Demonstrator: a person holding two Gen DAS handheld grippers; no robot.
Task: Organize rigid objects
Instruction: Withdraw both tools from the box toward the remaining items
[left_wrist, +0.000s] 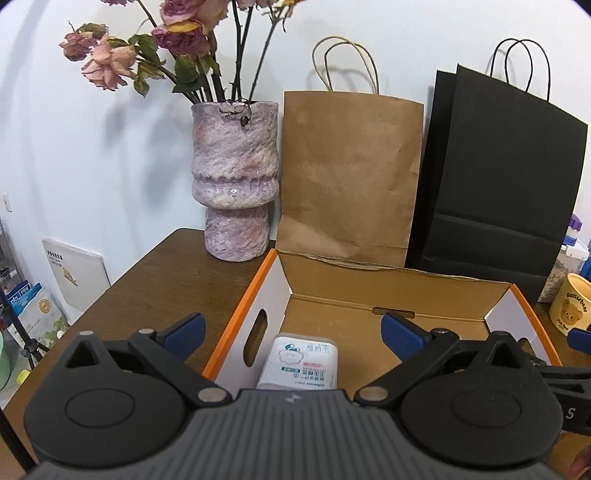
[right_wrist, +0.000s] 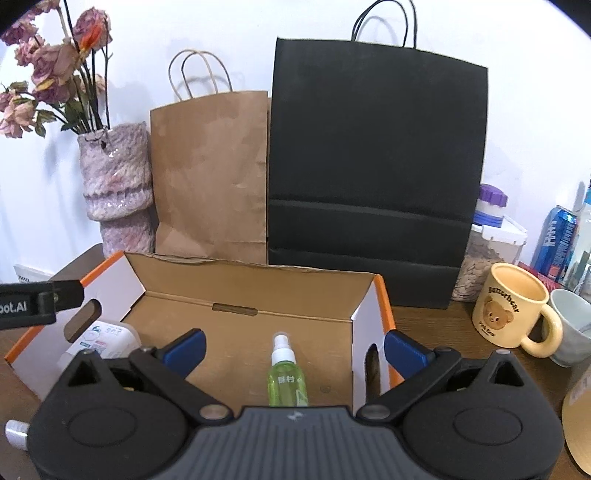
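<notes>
An open cardboard box (left_wrist: 391, 284) with orange and white sides stands on the brown table; it also shows in the right wrist view (right_wrist: 251, 280). A white labelled pack (left_wrist: 299, 363) lies at its left end, also seen from the right wrist (right_wrist: 101, 339). A green spray bottle (right_wrist: 286, 373) lies on the box floor near its right end. My left gripper (left_wrist: 293, 330) is open and empty above the pack. My right gripper (right_wrist: 293, 349) is open and empty above the spray bottle.
A purple vase (left_wrist: 234, 177) of dried roses, a brown paper bag (left_wrist: 347, 177) and a black paper bag (right_wrist: 373, 166) stand behind the box. A yellow bear mug (right_wrist: 511, 308), a pale cup (right_wrist: 570, 326), a jar (right_wrist: 487, 236) and a blue can (right_wrist: 556, 240) stand at the right.
</notes>
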